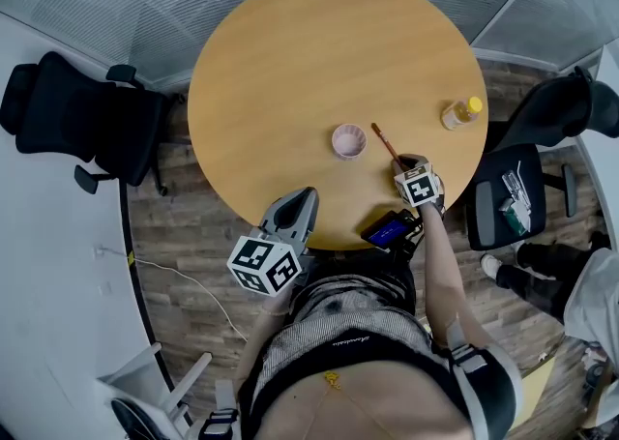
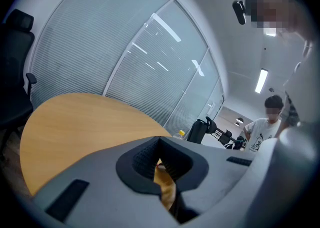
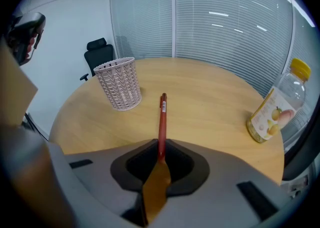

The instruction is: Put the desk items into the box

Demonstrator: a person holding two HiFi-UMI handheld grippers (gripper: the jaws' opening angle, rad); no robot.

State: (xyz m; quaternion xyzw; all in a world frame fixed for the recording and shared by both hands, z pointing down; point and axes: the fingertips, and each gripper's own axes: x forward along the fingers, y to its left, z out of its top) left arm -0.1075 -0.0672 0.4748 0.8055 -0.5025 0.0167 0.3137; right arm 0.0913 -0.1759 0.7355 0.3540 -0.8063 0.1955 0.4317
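A red pen (image 1: 384, 145) is pinched by its near end in my right gripper (image 1: 407, 166), which is shut on it. The pen (image 3: 162, 114) slopes forward over the round wooden table (image 1: 290, 71), its tip towards the white lattice basket (image 3: 118, 83). That small round basket (image 1: 349, 141) stands upright near the table's middle, just left of the pen. My left gripper (image 1: 293, 219) hovers at the table's near edge; its jaws (image 2: 159, 143) meet with nothing between them. I see no box.
A clear bottle with a yellow cap (image 1: 462, 113) stands at the table's right edge, right of the pen (image 3: 272, 109). Black office chairs stand left (image 1: 77, 119) and right (image 1: 513, 191) of the table. A person's legs (image 1: 542, 269) show at the right.
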